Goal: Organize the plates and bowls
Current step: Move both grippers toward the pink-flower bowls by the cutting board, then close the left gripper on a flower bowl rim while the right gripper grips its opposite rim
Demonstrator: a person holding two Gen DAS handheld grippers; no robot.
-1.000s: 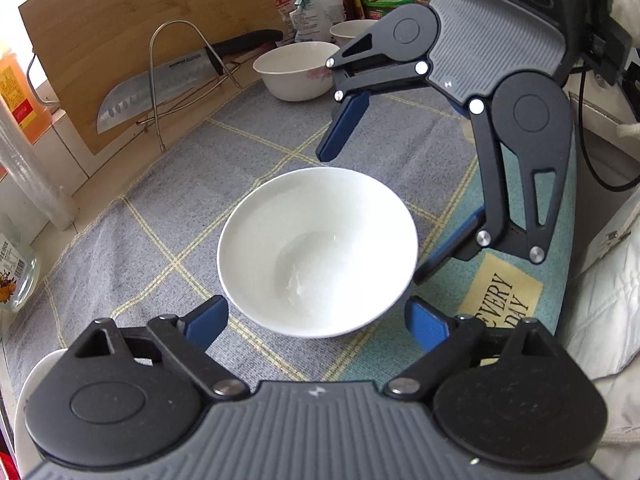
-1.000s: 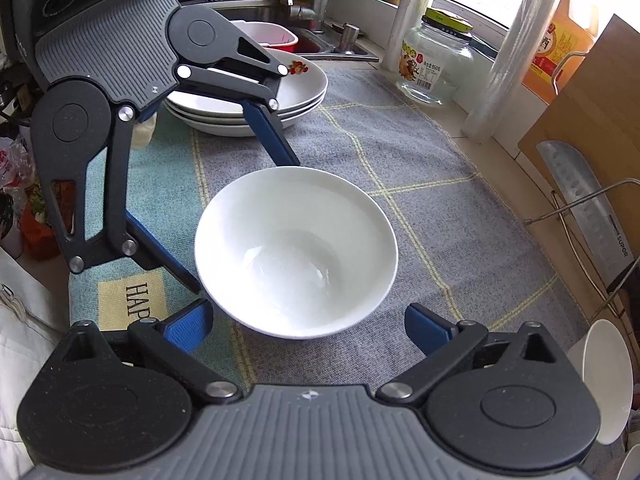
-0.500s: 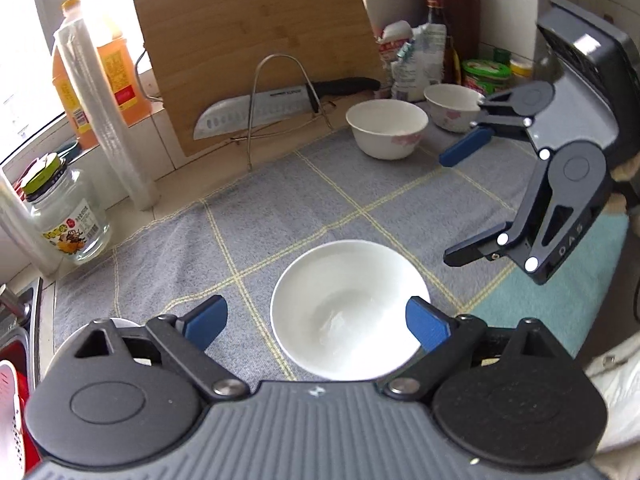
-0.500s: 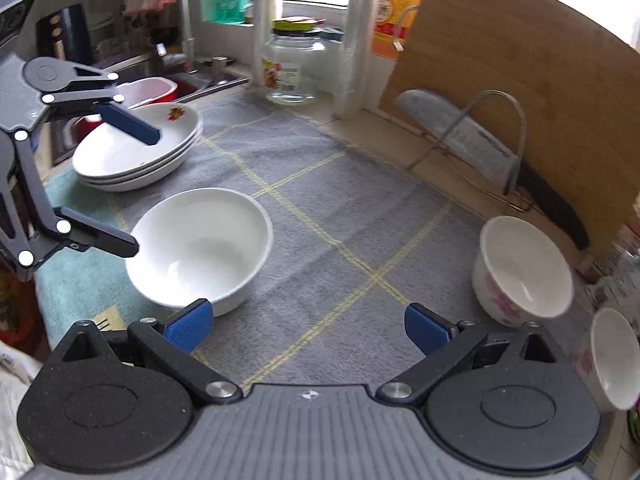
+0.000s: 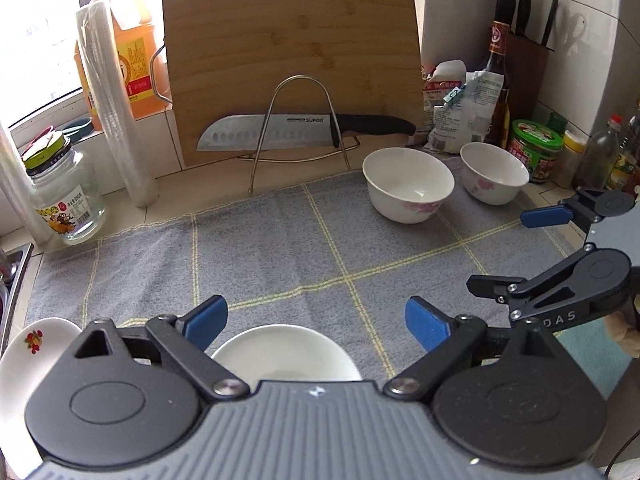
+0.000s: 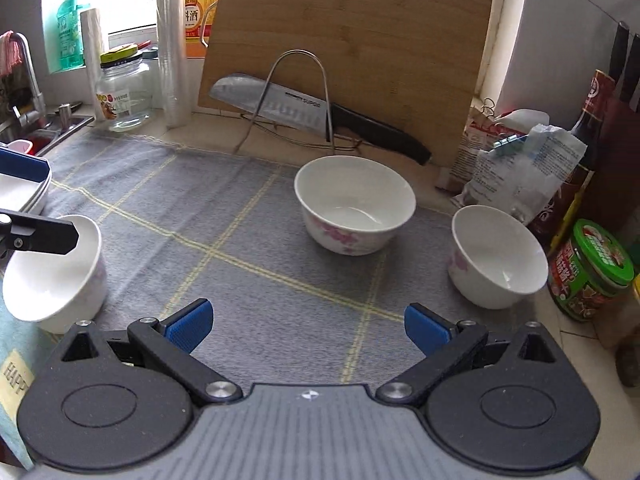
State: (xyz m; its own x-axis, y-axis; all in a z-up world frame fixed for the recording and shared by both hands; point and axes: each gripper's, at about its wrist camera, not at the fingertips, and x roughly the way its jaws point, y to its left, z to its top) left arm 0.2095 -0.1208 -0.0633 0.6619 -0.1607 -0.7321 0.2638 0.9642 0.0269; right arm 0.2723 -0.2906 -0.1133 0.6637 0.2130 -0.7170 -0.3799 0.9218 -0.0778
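Note:
My left gripper point(image 5: 316, 324) stands open over the grey mat, nothing between its blue pads. A plain white bowl point(image 5: 286, 354) sits on the mat just under and behind its fingertips. A stack of white plates point(image 5: 32, 356) lies at the left edge. Two white bowls with pink flowers stand at the back right, a larger bowl point(image 5: 408, 184) and a smaller bowl point(image 5: 494, 172). My right gripper point(image 6: 308, 326) is open and empty, facing the larger flowered bowl point(image 6: 354, 204), with the smaller one point(image 6: 498, 256) to its right. The plain bowl point(image 6: 52, 272) lies at its left.
A bamboo cutting board point(image 5: 292, 64) leans on the back wall behind a knife point(image 5: 304, 130) in a wire rack. A glass jar point(image 5: 60, 192), film rolls point(image 5: 116, 108) and an oil bottle stand back left. Sauce bottles, bags and jars point(image 6: 592, 272) crowd the right. A sink lies left.
Both grippers have drawn back from the plain white bowl and rolled level, now facing the back wall. The bowl stays on the mat. Both stay open.

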